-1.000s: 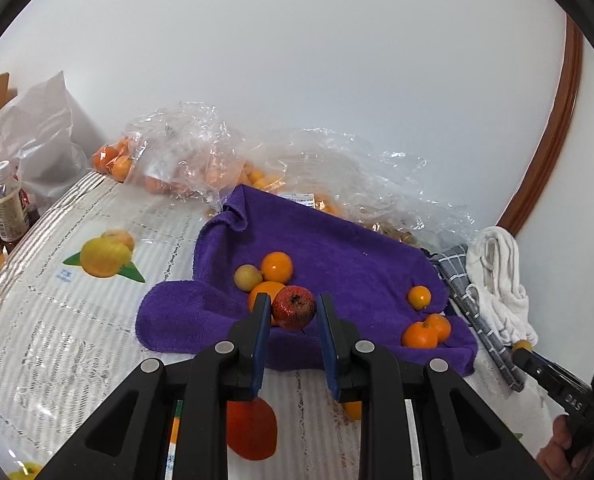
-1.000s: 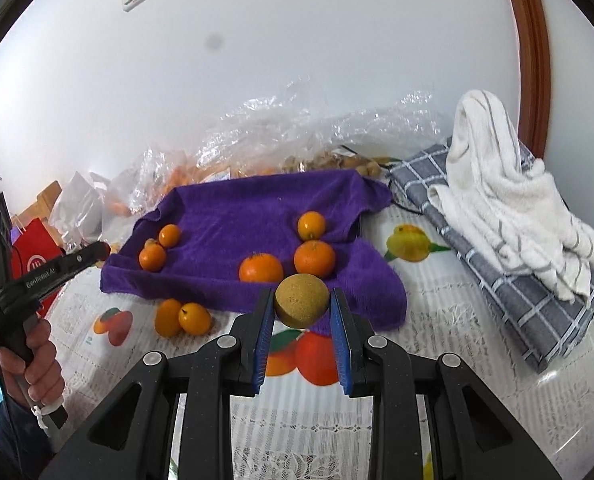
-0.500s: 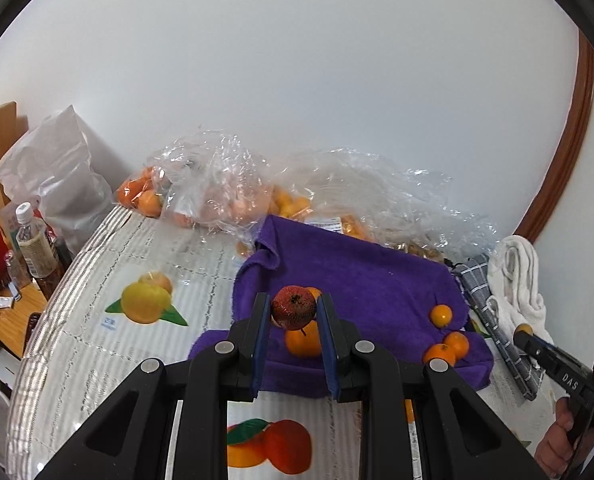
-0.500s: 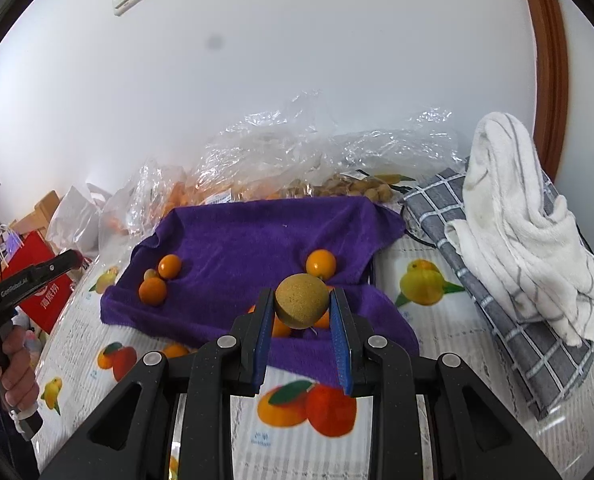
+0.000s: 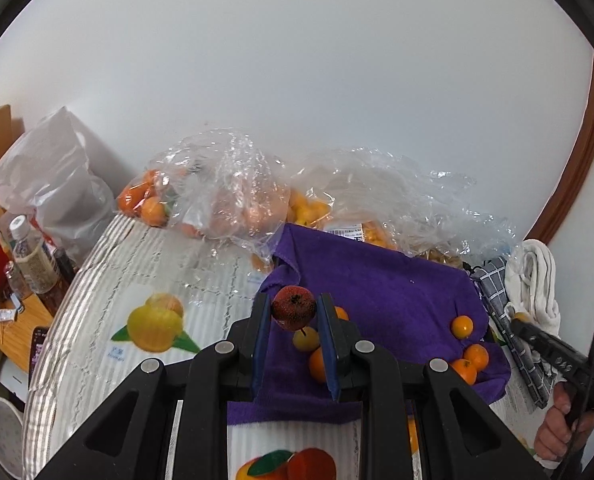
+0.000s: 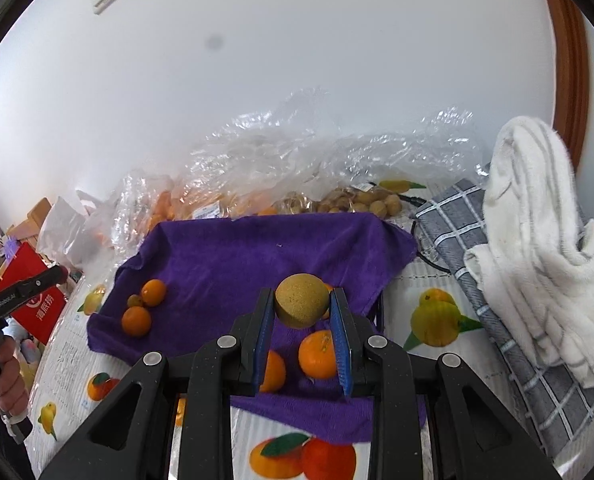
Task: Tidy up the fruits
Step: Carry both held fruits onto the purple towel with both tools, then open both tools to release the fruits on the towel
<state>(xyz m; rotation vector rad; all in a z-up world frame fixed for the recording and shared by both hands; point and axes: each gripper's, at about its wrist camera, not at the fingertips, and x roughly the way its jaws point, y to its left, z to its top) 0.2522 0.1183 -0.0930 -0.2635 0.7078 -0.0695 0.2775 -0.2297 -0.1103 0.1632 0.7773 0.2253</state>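
My left gripper [image 5: 293, 309] is shut on a small dark red fruit [image 5: 294, 306], held in the air over the near left part of a purple towel [image 5: 377, 280]. My right gripper [image 6: 302, 307] is shut on a round tan fruit [image 6: 302, 305], held above the same towel [image 6: 233, 256]. On the towel lie several oranges: a group by the left gripper [image 5: 317, 364], a group at its right end [image 5: 469, 354], two under the right gripper [image 6: 317, 354] and a small cluster at the left [image 6: 143, 306].
Clear plastic bags of oranges and other fruit [image 5: 233, 204] lie behind the towel by the wall. A white towel [image 6: 537, 248] on a grey checked cloth [image 6: 497, 300] lies to the right. Bottles [image 5: 33, 258] and a white bag [image 5: 53, 184] stand at the left table edge.
Both grippers have risen and pulled back from the towel with their fruits still held. The left view has swung left, showing more of the bags and table edge.
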